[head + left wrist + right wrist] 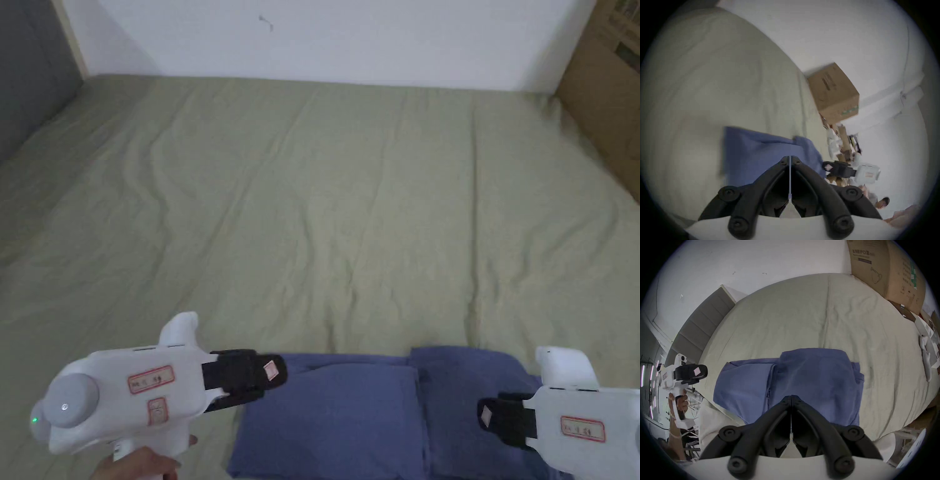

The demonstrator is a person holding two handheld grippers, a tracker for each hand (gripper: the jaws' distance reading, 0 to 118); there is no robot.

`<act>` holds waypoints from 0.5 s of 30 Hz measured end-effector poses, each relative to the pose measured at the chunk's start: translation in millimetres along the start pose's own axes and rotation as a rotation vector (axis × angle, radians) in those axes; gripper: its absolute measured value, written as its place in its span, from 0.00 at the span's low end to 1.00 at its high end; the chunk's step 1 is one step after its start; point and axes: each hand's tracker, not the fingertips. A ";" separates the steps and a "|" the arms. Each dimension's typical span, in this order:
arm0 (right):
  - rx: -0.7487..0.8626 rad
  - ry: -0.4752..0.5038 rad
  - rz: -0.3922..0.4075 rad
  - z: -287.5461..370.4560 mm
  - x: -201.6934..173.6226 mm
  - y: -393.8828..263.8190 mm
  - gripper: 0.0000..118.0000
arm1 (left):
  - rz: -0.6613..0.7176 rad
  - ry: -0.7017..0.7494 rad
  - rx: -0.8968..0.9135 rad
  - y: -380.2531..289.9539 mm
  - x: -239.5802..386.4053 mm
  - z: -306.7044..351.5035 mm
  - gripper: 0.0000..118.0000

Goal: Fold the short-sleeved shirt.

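Blue shirt (350, 412) lies folded on the bed (325, 206), down at six o'clock by the near edge. Left hand-held gripper (275, 370) hovers at the shirt's ten o'clock corner, jaws pressed together on nothing. Right hand-held gripper (484, 417) hangs over the shirt's three o'clock side, jaws together too, empty. A cardboard box (603, 94) stands at two o'clock against the wall (337, 37).
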 end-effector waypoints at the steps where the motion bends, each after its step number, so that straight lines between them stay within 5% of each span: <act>1: -0.006 0.003 0.010 -3.2 -5.2 1.4 0.00 | 0.012 0.031 0.011 -1.9 -12.6 8.1 0.01; 6: -0.025 0.009 0.065 -14.1 -27.6 9.1 0.00 | 0.127 -0.005 -0.054 -17.1 -56.3 5.3 0.09; 7: -0.025 0.002 0.079 -14.4 -31.2 10.7 0.00 | 0.154 -0.010 -0.059 -16.9 -63.5 -0.9 0.20; 10: -0.026 0.005 0.097 -11.6 -36.7 13.7 0.00 | 0.230 -0.088 -0.064 -21.2 -74.9 -18.7 0.98; 15: -0.021 -0.007 0.089 -7.6 -34.7 16.4 0.00 | 0.282 -0.229 -0.144 -15.8 -75.2 -46.2 1.00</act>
